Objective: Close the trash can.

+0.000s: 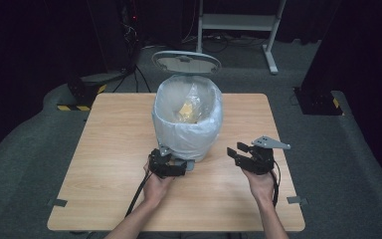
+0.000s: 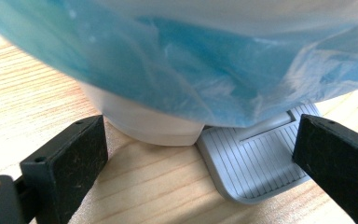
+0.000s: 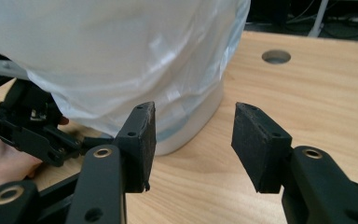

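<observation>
Tools (image 1: 165,160) on wooden table (image 1: 109,149)

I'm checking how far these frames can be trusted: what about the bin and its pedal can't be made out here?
- Bin contents: high view, a yellowish scrap, too small and veiled by the plastic liner.
- Pedal: left gripper view, its hinge hidden under the liner; whether the left gripper touches it is unclear.
- Bin base: right gripper view, mostly draped by the liner.

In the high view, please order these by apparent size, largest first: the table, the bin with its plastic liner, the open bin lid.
1. table
2. bin
3. lid, though it is farther from the camera.
</observation>
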{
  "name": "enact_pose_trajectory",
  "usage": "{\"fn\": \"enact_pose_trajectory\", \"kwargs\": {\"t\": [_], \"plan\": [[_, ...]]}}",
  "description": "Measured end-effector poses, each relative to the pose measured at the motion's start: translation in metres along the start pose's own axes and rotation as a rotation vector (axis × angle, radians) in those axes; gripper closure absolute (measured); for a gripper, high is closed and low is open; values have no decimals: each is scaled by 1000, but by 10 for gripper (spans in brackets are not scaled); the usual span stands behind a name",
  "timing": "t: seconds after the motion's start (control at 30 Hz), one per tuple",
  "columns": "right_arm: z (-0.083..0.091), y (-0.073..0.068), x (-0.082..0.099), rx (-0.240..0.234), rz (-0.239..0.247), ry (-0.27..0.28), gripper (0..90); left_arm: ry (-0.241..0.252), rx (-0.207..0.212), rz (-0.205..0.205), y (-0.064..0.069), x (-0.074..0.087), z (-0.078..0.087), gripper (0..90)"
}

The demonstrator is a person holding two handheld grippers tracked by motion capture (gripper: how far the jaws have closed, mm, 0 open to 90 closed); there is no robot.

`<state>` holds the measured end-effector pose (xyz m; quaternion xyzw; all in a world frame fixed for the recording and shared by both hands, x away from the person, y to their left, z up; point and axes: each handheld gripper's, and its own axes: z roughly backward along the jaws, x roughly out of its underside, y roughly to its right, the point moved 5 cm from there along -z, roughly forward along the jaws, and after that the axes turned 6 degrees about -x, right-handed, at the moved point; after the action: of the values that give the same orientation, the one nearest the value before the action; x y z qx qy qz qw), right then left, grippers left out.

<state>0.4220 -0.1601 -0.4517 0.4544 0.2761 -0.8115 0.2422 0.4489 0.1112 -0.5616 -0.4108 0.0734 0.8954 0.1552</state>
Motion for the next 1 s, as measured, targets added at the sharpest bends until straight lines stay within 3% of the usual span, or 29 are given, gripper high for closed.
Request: {"fn": "enact_pose_trajectory", "kwargs": {"t": [0.6,0.63,1.0], "plan": [[-16,10,45,54,-35,-68,491,-6,6,1,-1,0,0,34],[-17,11,46,59,-31,-71,491,-35,15,-36,-3,1,2,34],[-28,23,72,103,-75,-131,483,-31,19,-23,-2,1,1,34]]}}
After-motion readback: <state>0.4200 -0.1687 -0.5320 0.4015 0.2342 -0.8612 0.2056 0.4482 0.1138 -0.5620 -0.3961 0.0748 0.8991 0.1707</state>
